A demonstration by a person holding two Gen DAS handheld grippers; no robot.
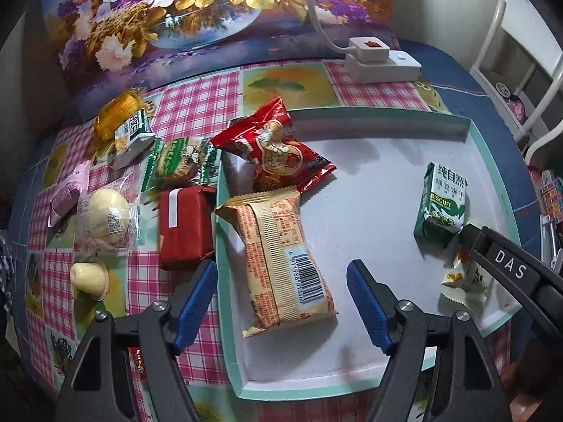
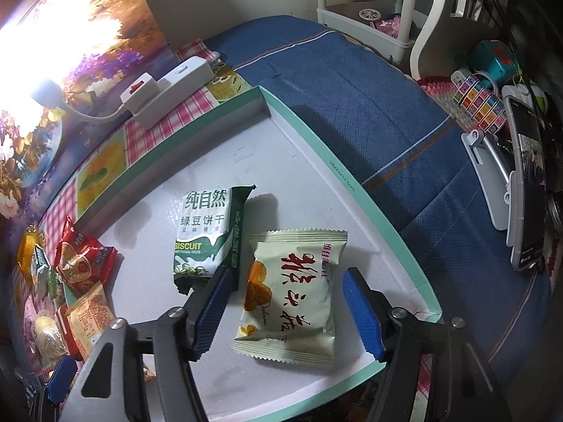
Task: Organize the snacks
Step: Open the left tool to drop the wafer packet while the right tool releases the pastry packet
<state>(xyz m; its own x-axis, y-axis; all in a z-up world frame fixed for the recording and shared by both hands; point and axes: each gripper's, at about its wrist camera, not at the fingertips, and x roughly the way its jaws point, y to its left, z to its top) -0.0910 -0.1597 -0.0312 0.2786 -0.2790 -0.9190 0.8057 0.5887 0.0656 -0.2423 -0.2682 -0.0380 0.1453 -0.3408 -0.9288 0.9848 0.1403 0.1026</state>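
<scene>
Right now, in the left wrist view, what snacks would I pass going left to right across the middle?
Pink packet → round pale bun → red block → beige barcode packet → green biscuit pack.

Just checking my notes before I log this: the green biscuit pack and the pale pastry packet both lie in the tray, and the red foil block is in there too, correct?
Not quite: the red foil block lies on the checked cloth, just outside the tray, as the left wrist view shows. The green biscuit pack and pale pastry packet do lie in the tray.
</scene>
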